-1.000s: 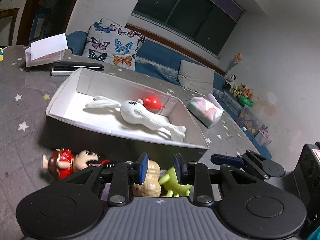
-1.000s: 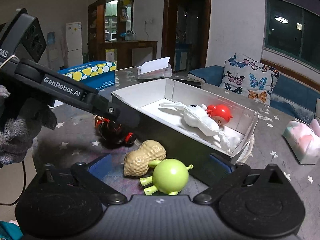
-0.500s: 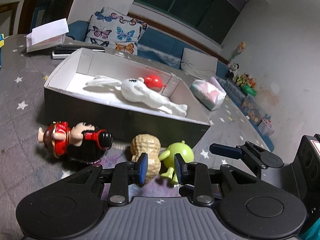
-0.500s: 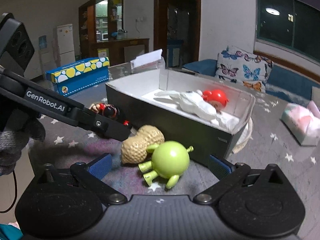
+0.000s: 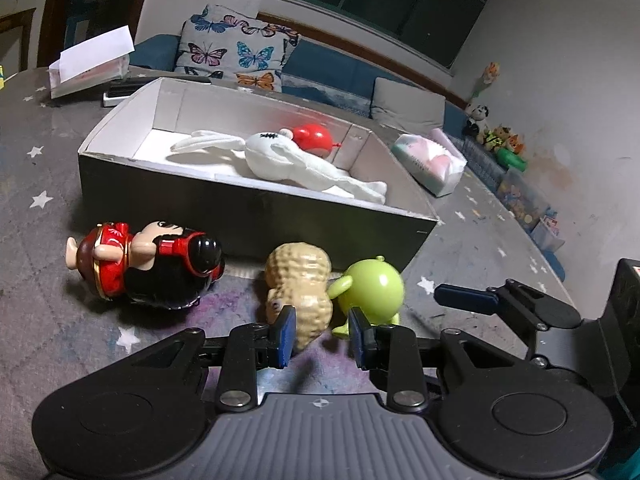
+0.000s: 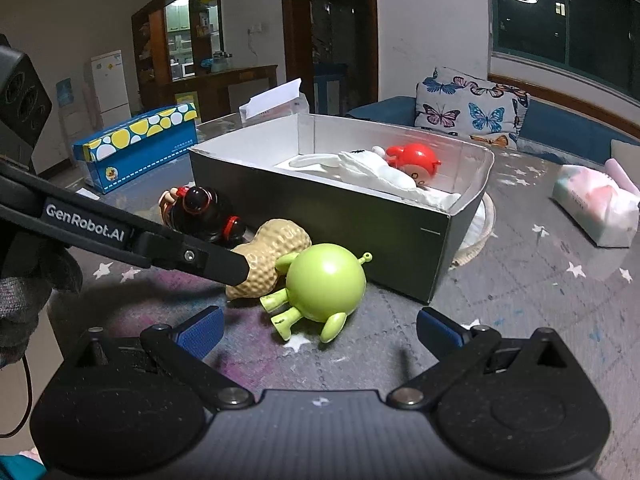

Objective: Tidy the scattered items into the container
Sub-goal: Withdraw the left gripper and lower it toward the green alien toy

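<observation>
Both grippers lowered toward the toys since a second ago — left gripper [image 5: 322,334] part-open, near end of peanut toy [image 5: 299,285] between its pads, not yet pinched; right gripper [image 6: 319,326] spread wide, empty, just short of green round toy [image 6: 326,284]. Both toys on tablecloth beside box [image 5: 256,208], red-and-black figure [image 5: 148,266] too — likely two pickups next

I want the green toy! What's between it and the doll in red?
The peanut toy lies between the green toy and the doll, clearest in the left wrist view.
</observation>
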The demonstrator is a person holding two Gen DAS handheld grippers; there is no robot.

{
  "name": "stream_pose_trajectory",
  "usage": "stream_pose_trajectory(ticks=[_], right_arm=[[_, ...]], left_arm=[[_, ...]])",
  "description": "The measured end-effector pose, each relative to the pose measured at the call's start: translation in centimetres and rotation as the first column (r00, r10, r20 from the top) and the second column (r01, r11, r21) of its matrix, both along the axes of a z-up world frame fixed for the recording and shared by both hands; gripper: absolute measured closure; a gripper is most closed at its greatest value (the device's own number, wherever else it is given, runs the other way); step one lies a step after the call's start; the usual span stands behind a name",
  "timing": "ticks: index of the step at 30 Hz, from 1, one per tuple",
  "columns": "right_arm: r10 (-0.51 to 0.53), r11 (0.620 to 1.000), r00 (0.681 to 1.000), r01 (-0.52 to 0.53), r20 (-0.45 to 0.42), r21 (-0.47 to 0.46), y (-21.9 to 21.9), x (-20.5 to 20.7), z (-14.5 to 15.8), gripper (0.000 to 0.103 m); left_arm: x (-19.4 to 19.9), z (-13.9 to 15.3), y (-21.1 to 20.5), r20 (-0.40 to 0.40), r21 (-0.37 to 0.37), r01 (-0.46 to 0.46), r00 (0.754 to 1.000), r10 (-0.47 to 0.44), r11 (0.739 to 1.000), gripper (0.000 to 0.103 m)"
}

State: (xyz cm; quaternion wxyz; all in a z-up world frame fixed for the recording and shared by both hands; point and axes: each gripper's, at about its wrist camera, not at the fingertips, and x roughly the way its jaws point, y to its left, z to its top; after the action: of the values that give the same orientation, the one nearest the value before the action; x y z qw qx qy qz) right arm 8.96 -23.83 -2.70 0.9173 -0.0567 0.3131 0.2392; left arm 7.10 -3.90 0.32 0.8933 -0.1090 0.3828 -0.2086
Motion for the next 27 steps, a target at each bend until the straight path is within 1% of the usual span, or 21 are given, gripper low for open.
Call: stream_pose_trajectory(ticks=[8, 17, 27], right_arm=[[-0.01, 1.0, 1.0, 0.01, -0.008, 0.002, -0.01, -0.08, -0.19, 0.0], [-0.009, 1.0, 1.0, 0.009, -0.023, -0.002, 0.2, 0.01, -0.71, 0.0], [-0.031, 0.999, 0.999, 0.031, -0.034, 0.01, -0.1, 0.3, -0.99, 0.0]], left_arm=[[0.43, -0.83, 0.06, -0.029, 0.035, -0.037, 0.999, 0.038, 0.999, 0.072], [0.68, -0.95, 0.5, -0.049, 0.017, -0.061, 0.997, 0.061, 0.998, 0.07], [0.75, -0.82, 0.87, -0.059, 0.009, -0.078, 0.995, 0.079, 0.997, 0.07]])
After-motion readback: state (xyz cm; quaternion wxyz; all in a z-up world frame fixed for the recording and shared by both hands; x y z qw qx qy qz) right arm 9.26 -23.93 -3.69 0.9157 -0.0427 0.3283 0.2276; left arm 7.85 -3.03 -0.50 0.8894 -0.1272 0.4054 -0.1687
